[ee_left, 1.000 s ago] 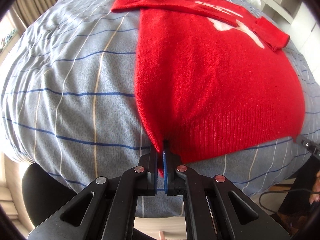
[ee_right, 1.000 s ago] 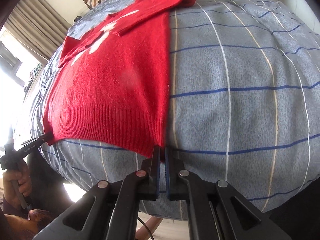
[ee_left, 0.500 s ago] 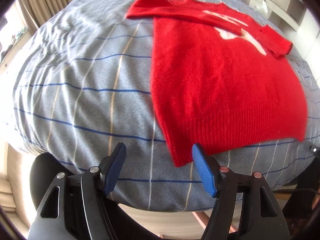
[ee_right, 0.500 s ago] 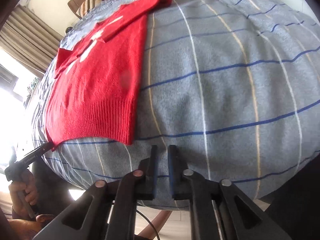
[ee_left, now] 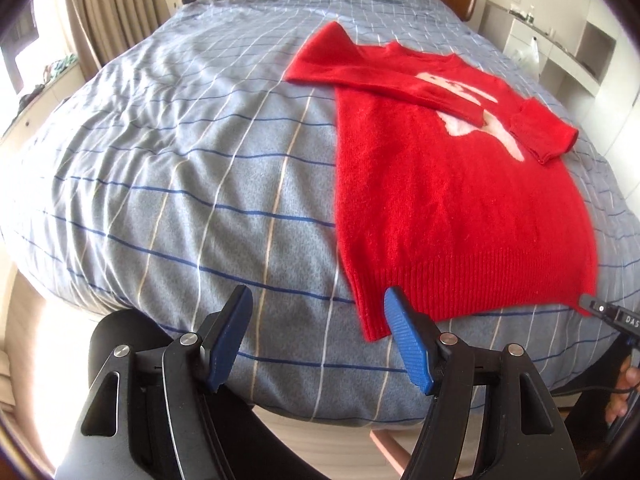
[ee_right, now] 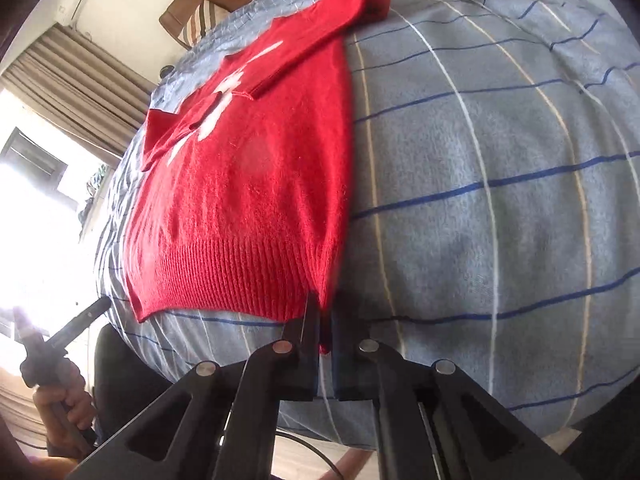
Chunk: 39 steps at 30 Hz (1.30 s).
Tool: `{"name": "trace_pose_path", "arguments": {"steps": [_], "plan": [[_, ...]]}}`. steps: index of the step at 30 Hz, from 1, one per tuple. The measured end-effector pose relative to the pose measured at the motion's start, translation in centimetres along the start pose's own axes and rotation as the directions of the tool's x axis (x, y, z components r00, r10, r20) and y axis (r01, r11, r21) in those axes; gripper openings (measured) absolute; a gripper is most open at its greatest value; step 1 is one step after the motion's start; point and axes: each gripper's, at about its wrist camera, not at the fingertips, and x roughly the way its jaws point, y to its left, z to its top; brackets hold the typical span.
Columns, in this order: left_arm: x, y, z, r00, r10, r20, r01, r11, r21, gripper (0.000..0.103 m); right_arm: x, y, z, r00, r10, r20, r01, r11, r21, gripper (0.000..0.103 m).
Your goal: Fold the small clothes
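One red sweater (ee_left: 452, 204) lies flat on a big bed (ee_left: 192, 168). The bed has a blue-grey cover with thin dark blue and white lines. In the left wrist view the sweater fills the right half of the frame. Both sleeves are folded across its chest, over a white picture. The ribbed bottom edge is nearest the camera.

The left gripper (ee_left: 318, 338) is at the bottom middle of that view. Its jaws are wide apart and hold nothing. One blue pad (ee_left: 408, 348) sits just beside the sweater's near corner. I cannot tell if it touches the cloth. The other pad is over bare cover.

In the right wrist view the sweater (ee_right: 256, 184) is in the left half of the frame, and the bare bed (ee_right: 500, 160) takes up the right half. The right gripper (ee_right: 326, 320) is at the bottom middle. Its jaws are squeezed together on the other bottom corner of the sweater. A bit of red cloth pokes out between them.

At the lower left of this view, a hand (ee_right: 64, 408) holds the left gripper's black handle. Brown curtains (ee_right: 76, 92) hang by a bright window at the upper left.
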Motion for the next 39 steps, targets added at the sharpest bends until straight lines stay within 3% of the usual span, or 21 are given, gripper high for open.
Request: {"name": "trace_pose_path", "arguments": {"steps": [4, 7, 9, 10, 11, 13, 15, 16, 18, 19, 22, 24, 26, 27, 28, 29, 30, 32, 35, 37, 39], "plan": [[1.0, -0.2, 0.3, 1.000, 0.008, -0.029, -0.009, 1.000, -0.007, 0.071, 1.4, -1.3, 0.0, 1.000, 0.009, -0.013, -0.009, 0.999, 0.034, 0.004], [0.3, -0.6, 0.7, 1.000, 0.005, 0.001, -0.005, 1.000, -0.017, 0.071, 1.5, -0.7, 0.1, 1.000, -0.016, -0.005, 0.016, 1.000, -0.008, 0.005], [-0.1, -0.9, 0.9, 1.000, 0.016, 0.015, -0.016, 1.000, -0.010, 0.074, 1.0, -0.6, 0.0, 1.000, -0.011, -0.013, 0.010, 1.000, -0.027, 0.018], [-0.3, -0.9, 1.0, 0.999, 0.026, 0.019, -0.026, 1.000, -0.004, 0.075, 0.7, -0.7, 0.0, 0.999, -0.013, -0.032, 0.012, 0.999, -0.032, 0.033], [-0.5, -0.9, 1.1, 0.999, 0.037, 0.025, -0.037, 0.999, 0.002, 0.075, 0.1, -0.9, 0.1, 0.999, -0.027, -0.043, 0.025, 0.999, -0.044, 0.038], [-1.0, -0.5, 1.2, 0.996, 0.065, 0.053, -0.065, 0.998, 0.001, 0.076, -2.5, -0.6, 0.8, 0.991, -0.130, 0.010, 0.130, 0.984, -0.124, 0.038], [-1.2, 0.1, 1.4, 0.994, 0.083, 0.077, -0.082, 0.996, -0.020, 0.078, -5.0, 1.3, 2.8, 0.966, -0.235, 0.105, 0.255, 0.929, -0.267, 0.038], [-1.1, 0.4, 1.4, 0.993, 0.083, 0.080, -0.081, 0.996, -0.035, 0.078, -5.9, 2.4, 4.2, 0.957, -0.249, 0.150, 0.285, 0.901, -0.328, 0.039], [-0.7, 0.9, 1.7, 0.995, 0.074, 0.068, -0.069, 0.996, -0.063, 0.078, -6.6, 5.4, 7.1, 0.949, -0.226, 0.220, 0.304, 0.844, -0.442, 0.053], [-0.6, 1.1, 1.8, 0.996, 0.069, 0.059, -0.065, 0.995, -0.075, 0.078, -6.1, 7.1, 8.5, 0.950, -0.204, 0.238, 0.299, 0.814, -0.497, 0.070], [-1.3, 1.3, 1.9, 0.996, 0.058, 0.073, -0.051, 0.994, -0.095, 0.078, -2.3, 11.9, 11.4, 0.959, -0.099, 0.264, 0.254, 0.710, -0.657, 0.073], [-2.1, 1.5, 1.8, 0.993, 0.076, 0.094, -0.068, 0.994, -0.091, 0.079, 2.0, 13.9, 13.1, 0.970, -0.097, 0.221, 0.229, 0.659, -0.716, 0.073], [-2.5, 2.0, 1.5, 0.990, 0.096, 0.102, -0.087, 0.992, -0.090, 0.081, 6.5, 14.5, 14.3, 0.971, -0.136, 0.198, 0.239, 0.634, -0.735, 0.071], [-2.5, 2.3, 1.3, 0.989, 0.108, 0.099, -0.099, 0.991, -0.091, 0.082, 8.8, 14.1, 14.9, 0.970, -0.176, 0.169, 0.243, 0.637, -0.732, 0.067], [-2.5, 2.8, 1.1, 0.988, 0.122, 0.093, -0.113, 0.989, -0.094, 0.082, 10.4, 13.3, 15.6, 0.969, -0.207, 0.134, 0.240, 0.661, -0.711, 0.039], [-2.3, 3.3, 0.8, 0.987, 0.136, 0.084, -0.127, 0.987, -0.098, 0.082, 10.8, 12.2, 16.4, 0.975, -0.193, 0.106, 0.214, 0.713, -0.668, 0.014], [-2.2, 3.8, 0.6, 0.986, 0.146, 0.075, -0.138, 0.985, -0.105, 0.082, 9.9, 10.9, 17.3, 0.982, -0.158, 0.107, 0.190, 0.775, -0.603, 0.006], [-1.7, 4.9, 0.1, 0.987, 0.155, 0.049, -0.148, 0.981, -0.126, 0.082, 6.2, 7.9, 19.0, 0.982, -0.101, 0.160, 0.165, 0.870, -0.465, 0.006], [-1.0, 5.7, -0.2, 0.989, 0.144, 0.017, -0.140, 0.979, -0.149, 0.082, -1.4, 0.8, 21.5, 0.951, -0.111, 0.288, 0.185, 0.952, -0.243, 0.006], [-0.8, 5.5, 0.0, 0.991, 0.135, 0.014, -0.131, 0.979, -0.153, 0.082, -6.4, -5.7, 22.5, 0.917, -0.180, 0.357, 0.213, 0.976, -0.055, 0.006], [-0.8, 4.7, 0.4, 0.992, 0.125, 0.023, -0.121, 0.982, -0.147, 0.082, -10.4, -11.8, 22.5, 0.879, -0.280, 0.387, 0.263, 0.960, 0.096, 0.006]]}}
